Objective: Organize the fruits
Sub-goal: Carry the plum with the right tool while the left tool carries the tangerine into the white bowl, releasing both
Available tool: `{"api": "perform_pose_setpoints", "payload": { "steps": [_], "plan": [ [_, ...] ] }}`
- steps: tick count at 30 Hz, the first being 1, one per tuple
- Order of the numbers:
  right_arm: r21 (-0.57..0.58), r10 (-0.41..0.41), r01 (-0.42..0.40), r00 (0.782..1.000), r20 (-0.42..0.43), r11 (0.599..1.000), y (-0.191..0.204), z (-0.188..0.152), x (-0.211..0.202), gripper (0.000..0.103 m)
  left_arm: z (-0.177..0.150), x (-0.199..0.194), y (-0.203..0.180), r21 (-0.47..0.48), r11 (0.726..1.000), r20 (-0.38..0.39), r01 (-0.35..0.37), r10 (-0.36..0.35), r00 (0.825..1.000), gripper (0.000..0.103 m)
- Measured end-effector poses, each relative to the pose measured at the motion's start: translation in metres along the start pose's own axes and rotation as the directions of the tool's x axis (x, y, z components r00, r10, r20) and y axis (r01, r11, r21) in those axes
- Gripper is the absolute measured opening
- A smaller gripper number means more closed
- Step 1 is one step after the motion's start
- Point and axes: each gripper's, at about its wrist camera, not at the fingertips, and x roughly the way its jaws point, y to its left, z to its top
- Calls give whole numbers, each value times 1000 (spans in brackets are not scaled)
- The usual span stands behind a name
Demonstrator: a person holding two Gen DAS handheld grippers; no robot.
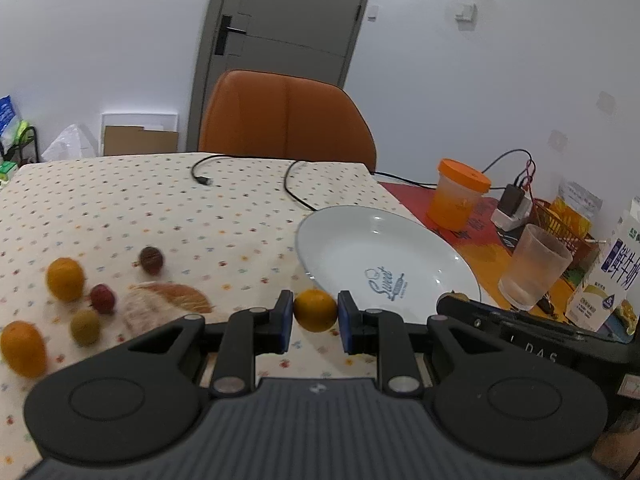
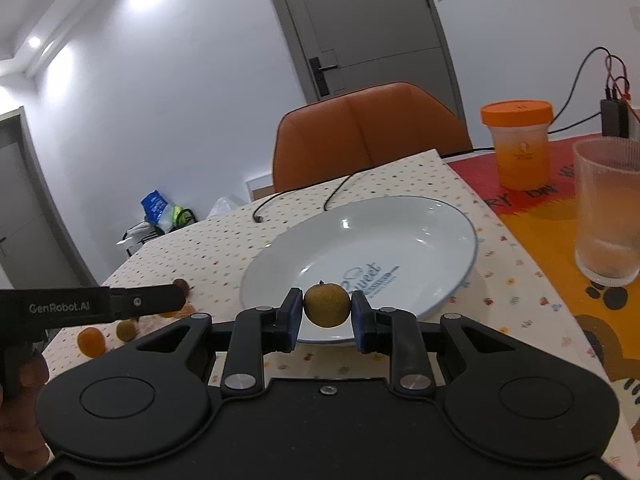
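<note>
My left gripper [image 1: 315,312] is shut on a small orange [image 1: 315,311], held just left of the white plate's [image 1: 348,240] near rim. My right gripper [image 2: 326,306] is shut on a brownish-green round fruit [image 2: 326,305] above the near edge of the same plate [image 2: 400,232], which holds no fruit. Left on the dotted cloth lie two more oranges [image 1: 64,279] [image 1: 23,348], a red fruit [image 1: 103,298], a green fruit [image 1: 85,327], a dark brown fruit [image 1: 151,259] and a netted orange piece [image 1: 168,304]. The left gripper's body [image 2: 92,304] shows in the right wrist view.
An orange-lidded jar [image 1: 458,194], a ribbed glass [image 1: 534,266] and a milk carton [image 1: 610,280] stand right of the plate on a colourful mat. A black cable [image 1: 292,184] lies across the far cloth. An orange chair [image 1: 286,120] stands behind the table.
</note>
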Motion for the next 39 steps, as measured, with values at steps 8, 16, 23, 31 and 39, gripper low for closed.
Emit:
{"api": "perform_pose_setpoints", "payload": {
  "steps": [8, 16, 23, 31, 39],
  "plan": [
    [25, -10, 10, 1000, 14, 1000, -13, -5, 4, 25, 8, 33, -23, 62, 998, -46, 4, -1, 999, 22],
    [36, 4, -5, 1000, 20, 999, -16, -3, 5, 26, 9, 51, -37, 89, 996, -74, 10, -4, 997, 22],
    [24, -7, 6, 999, 36, 1000, -11, -2, 1, 33, 11, 52, -37, 103, 995, -67, -4, 11, 998, 23],
    [22, -4, 3, 999, 46, 1000, 0, 3, -4, 39, 11, 31, -26, 69, 997, -50, -19, 23, 998, 26],
    [-3, 17, -17, 999, 40, 1000, 25, 9, -1, 46, 17, 0, 1, 38, 997, -10, -68, 69, 998, 30]
  ]
}}
